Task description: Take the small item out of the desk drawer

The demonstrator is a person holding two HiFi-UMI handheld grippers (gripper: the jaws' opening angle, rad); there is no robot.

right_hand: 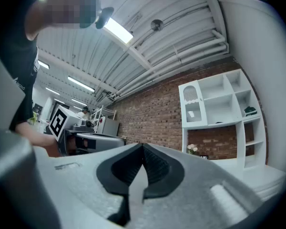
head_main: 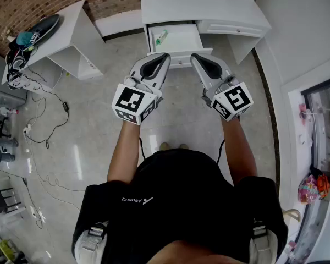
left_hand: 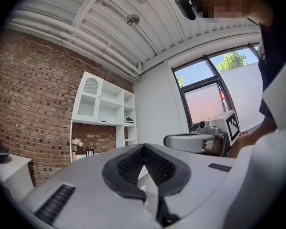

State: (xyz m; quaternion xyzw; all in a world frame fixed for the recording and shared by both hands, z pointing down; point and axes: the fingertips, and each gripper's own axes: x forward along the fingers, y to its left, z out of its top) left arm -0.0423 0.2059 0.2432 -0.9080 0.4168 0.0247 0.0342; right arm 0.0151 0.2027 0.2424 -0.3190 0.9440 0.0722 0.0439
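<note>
I'm holding my left gripper (head_main: 165, 56) and right gripper (head_main: 194, 57) shut and empty, facing the open white desk drawer (head_main: 184, 37). Next, I judge, comes reaching for the small green item (head_main: 160, 36).

Open drawer (head_main: 182, 38) stands clear from above, desktop (head_main: 209, 7) overhanging its rear.

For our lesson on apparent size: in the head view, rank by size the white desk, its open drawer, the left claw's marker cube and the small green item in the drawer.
1. White desk.
2. Open drawer and marker cube: they look alike, and the cube is nearer the camera, so unranked.
3. Small green item.
</note>
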